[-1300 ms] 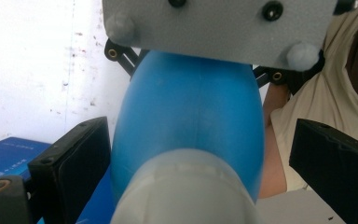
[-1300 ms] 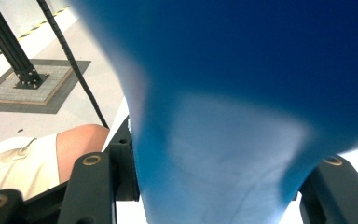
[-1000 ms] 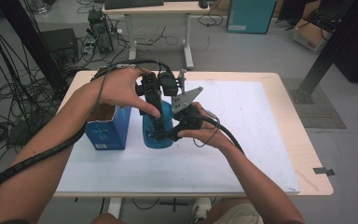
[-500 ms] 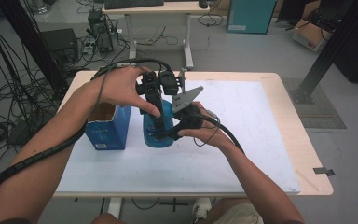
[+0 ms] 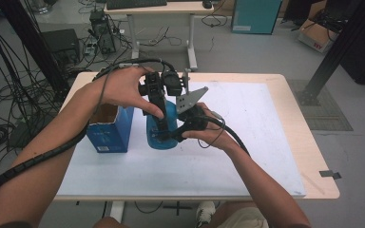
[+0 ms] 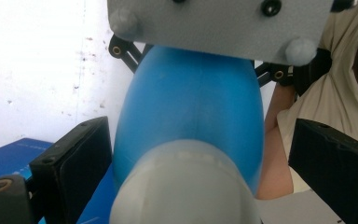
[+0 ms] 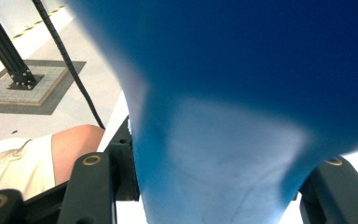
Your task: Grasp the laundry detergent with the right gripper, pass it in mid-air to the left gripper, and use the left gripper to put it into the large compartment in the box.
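A blue bottle (image 6: pixel 191 107) with a pale, translucent cap (image 6: pixel 182 186) stands between the left gripper (image 6: pixel 196 172)'s two black jaws, which sit apart from its sides. Above it, a grey plate (image 6: pixel 219 23) crosses the top edge. Behind lie a white table surface (image 6: pixel 42 70), a blue box (image 6: pixel 14 154) and a beige sleeve (image 6: pixel 340 88).

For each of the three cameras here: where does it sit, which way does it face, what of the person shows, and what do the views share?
High view: above the person's side, facing forward and down on the table; both forearms, left gripper and right gripper at the blue bottle, beside the blue box.
Left gripper view: looks down along its jaws at the bottle's pale cap; a forearm shows.
Right gripper view: pressed up against the bottle; a knee shows.
Shared: all three show the blue bottle.
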The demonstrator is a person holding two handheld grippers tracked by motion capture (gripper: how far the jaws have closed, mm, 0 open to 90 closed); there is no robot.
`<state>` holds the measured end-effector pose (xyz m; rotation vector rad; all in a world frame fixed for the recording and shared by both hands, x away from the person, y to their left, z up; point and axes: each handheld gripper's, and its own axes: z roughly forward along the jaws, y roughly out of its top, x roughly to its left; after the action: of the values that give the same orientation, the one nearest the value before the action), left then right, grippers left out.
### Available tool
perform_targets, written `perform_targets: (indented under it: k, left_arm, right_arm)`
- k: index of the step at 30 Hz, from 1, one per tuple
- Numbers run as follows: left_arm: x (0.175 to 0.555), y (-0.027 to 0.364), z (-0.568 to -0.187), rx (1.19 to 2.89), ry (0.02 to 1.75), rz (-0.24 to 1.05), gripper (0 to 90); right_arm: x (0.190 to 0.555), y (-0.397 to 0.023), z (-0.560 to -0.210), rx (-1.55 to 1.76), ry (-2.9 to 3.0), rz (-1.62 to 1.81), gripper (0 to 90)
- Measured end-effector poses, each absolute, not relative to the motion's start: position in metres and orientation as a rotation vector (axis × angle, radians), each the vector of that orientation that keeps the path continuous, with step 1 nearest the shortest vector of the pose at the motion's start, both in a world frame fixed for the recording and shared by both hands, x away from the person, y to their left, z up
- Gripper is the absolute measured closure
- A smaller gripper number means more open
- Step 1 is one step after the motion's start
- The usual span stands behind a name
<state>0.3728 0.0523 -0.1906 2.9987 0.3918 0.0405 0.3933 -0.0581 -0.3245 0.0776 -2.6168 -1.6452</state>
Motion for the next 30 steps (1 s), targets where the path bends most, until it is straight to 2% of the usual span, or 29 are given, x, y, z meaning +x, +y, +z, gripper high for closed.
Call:
perform_targets:
  k: [30]
  left_arm:
    - [0.3716,0.0527,-0.1898,3.016,0.393,0.059,7.2]
  right_arm:
    - [0.3957,-0.0587,-0.3231,0.137,-2.662,-1.655,42.2]
